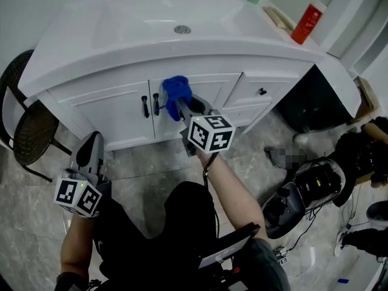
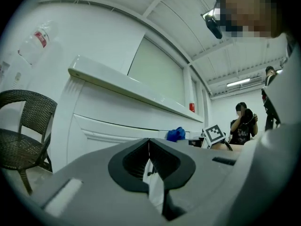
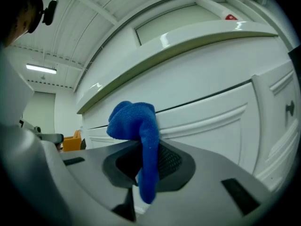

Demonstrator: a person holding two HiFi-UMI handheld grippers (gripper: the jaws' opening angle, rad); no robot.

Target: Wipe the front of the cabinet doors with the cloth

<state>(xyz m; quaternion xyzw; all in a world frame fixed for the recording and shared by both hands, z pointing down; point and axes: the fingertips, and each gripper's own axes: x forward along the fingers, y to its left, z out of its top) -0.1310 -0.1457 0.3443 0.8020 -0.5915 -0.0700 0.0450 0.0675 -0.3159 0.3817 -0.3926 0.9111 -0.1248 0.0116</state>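
Note:
A blue cloth point(image 1: 176, 90) is bunched against the top of the white cabinet's right-hand door point(image 1: 209, 96), beside the pair of black handles point(image 1: 150, 105). My right gripper point(image 1: 182, 110) is shut on the blue cloth point(image 3: 139, 131), which hangs down through its jaws in the right gripper view, with the door panel point(image 3: 211, 121) close behind. My left gripper point(image 1: 91, 156) hangs low at the left, away from the cabinet, over the floor. Its jaws meet with nothing between them point(image 2: 149, 142). In the left gripper view the cloth point(image 2: 176, 134) shows small and far off.
A white vanity top with a sink point(image 1: 163, 26) overhangs the doors; a red bottle point(image 1: 307, 22) stands at its right end. Drawers with black knobs point(image 1: 262, 91) lie right of the doors. A wicker chair point(image 1: 27, 132) stands left. Gear and a person point(image 1: 364, 156) fill the floor right.

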